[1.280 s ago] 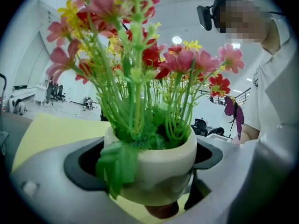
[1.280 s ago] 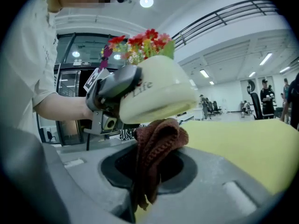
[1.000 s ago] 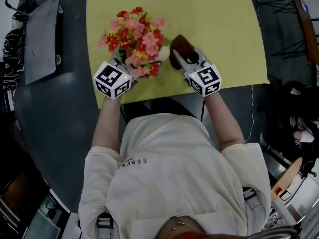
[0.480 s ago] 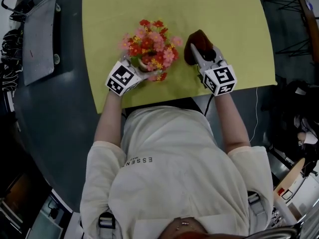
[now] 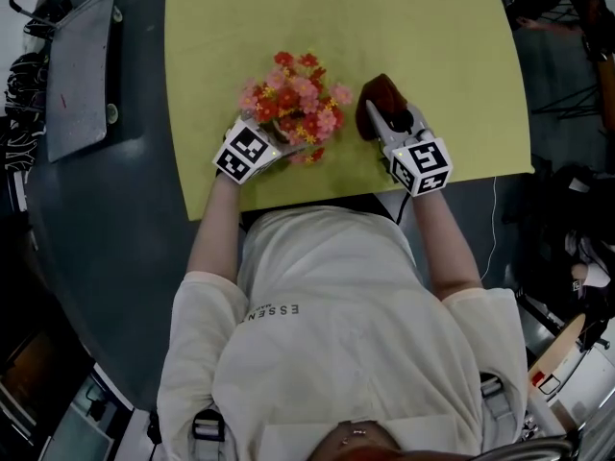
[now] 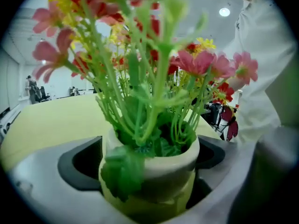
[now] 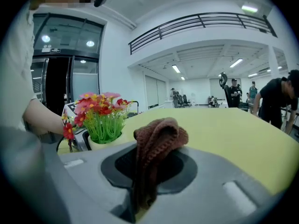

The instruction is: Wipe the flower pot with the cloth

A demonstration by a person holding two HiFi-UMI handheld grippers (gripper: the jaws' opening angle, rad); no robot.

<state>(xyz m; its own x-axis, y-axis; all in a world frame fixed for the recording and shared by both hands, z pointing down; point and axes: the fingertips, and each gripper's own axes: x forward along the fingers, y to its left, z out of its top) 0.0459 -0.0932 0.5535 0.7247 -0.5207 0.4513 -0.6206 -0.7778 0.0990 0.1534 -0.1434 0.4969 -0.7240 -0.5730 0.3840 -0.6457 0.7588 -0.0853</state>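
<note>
While the left claw [image 5: 277, 148] was clamped around the flower pot [image 6: 161, 164] near the table's [image 5: 442, 46] front edge, the right claw [image 5: 392, 123] pinched the cloth [image 7: 156, 136] just beside it. I judged that a hard wipe could twist the pot loose.

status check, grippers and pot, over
Left gripper shut on flower pot. Right gripper shut on cloth. Cloth beside pot, not touching yet. Nothing between them.

In the head view the flower pot [image 6: 159, 164] is largely hidden by flowers [image 5: 293, 104]. The cloth's [image 7: 159, 136] near end is buried between the jaws
</note>
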